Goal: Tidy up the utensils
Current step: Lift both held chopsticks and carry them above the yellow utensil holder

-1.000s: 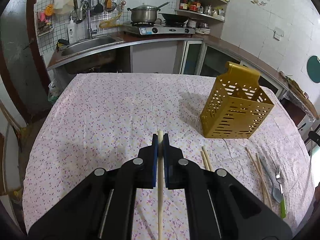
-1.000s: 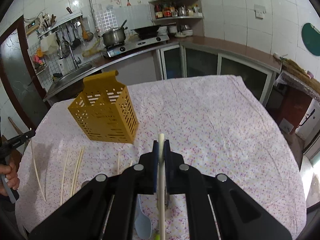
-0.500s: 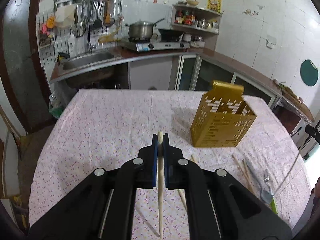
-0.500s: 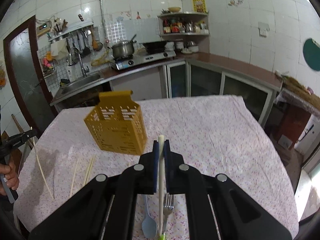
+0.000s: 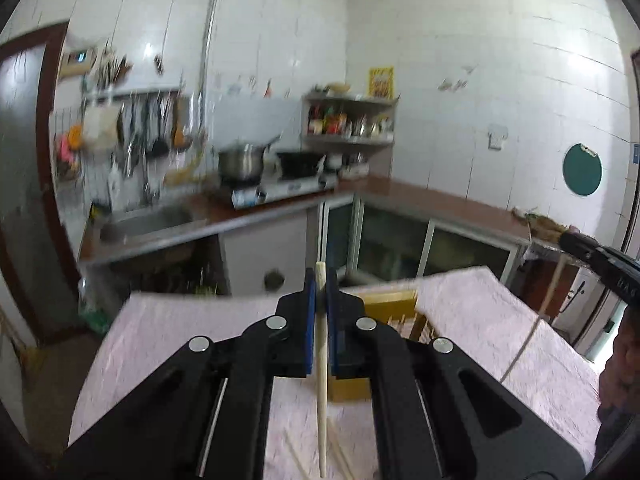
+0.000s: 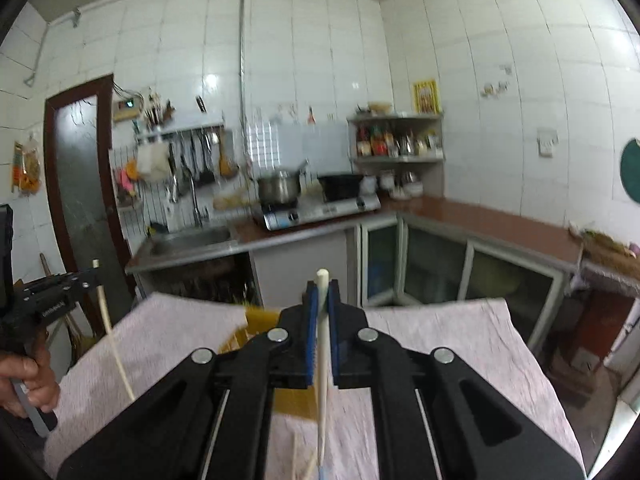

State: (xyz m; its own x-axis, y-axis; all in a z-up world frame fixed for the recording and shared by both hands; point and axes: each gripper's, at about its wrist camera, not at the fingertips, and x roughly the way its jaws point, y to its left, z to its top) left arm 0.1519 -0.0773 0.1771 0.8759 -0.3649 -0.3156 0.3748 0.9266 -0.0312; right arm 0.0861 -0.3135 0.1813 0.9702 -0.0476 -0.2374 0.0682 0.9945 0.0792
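My left gripper [image 5: 320,280] is shut on a pale wooden chopstick [image 5: 322,380] that hangs down above the table. The gold perforated utensil holder [image 5: 396,312] stands just behind and right of its fingers, partly hidden. My right gripper [image 6: 322,290] is shut on a white chopstick [image 6: 323,368], raised above the table; the gold holder [image 6: 256,324] shows to the left behind its fingers. The left gripper with its chopstick also shows at the left edge of the right wrist view [image 6: 60,292]. Loose chopsticks [image 5: 340,452] lie on the cloth below.
The table has a pink flowered cloth [image 5: 480,320]. Behind it run a counter with a sink [image 6: 188,240], a stove with a pot [image 6: 280,192] and a corner shelf [image 6: 396,140]. A doorway [image 6: 80,200] is at the left.
Both grippers have risen and tilted upward with their chopsticks, so the views now show more wall and less table. The gold holder has dropped low behind the fingers.
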